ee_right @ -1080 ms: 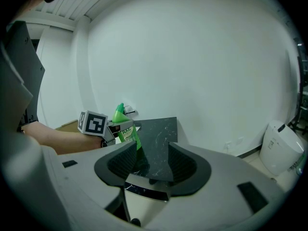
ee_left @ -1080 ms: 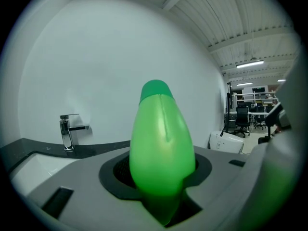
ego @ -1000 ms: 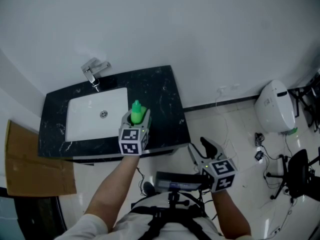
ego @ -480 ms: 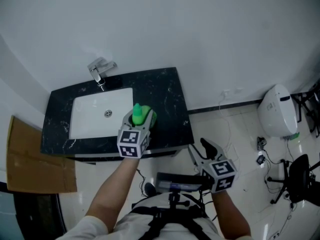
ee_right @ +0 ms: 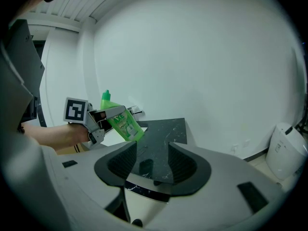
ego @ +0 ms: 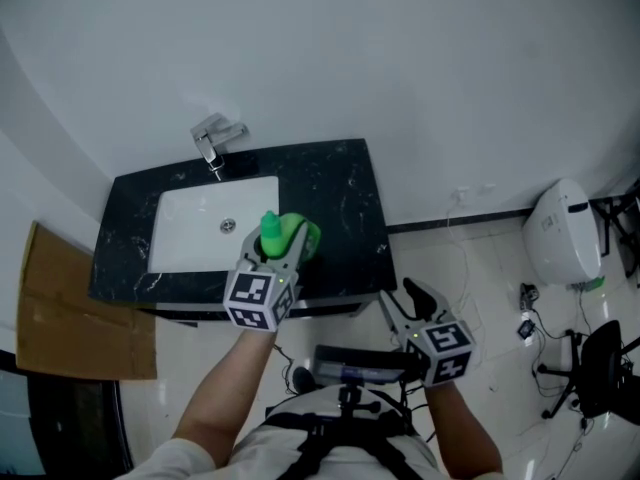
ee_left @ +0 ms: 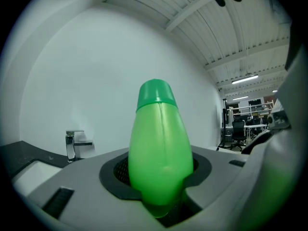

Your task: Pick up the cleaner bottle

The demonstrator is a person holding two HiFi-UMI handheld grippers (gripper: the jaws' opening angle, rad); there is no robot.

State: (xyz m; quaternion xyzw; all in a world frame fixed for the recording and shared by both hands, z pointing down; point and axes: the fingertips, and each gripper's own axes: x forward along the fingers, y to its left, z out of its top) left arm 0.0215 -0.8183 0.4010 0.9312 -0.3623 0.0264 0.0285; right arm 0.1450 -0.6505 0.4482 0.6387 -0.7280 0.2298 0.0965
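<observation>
**Cleaner bottle: held in left gripper, clear of worktop**

Head view: The left gripper (ego: 280, 258) is clenched on the green cleaner bottle (ego: 303, 237) above the front edge of the black marble worktop (ego: 340, 183), just right of the white basin (ego: 195, 230). The bottle's cap (ego: 270, 230) faces the camera. The right gripper (ego: 403, 303) sits low, off the worktop's front right corner.

Left gripper view: The bottle stands between the fingers (ee_left: 82, 189), both pressed on its lower body. Its long axis is close to upright, cap on top. The tap (ee_left: 72, 145) stands behind at the left.

Right gripper view: The fingers (ee_right: 120, 163) are spread apart with nothing between them. The bottle hangs above the worktop without touching it. Its axis is tilted, with the cap up and left and the base down and right.
</observation>
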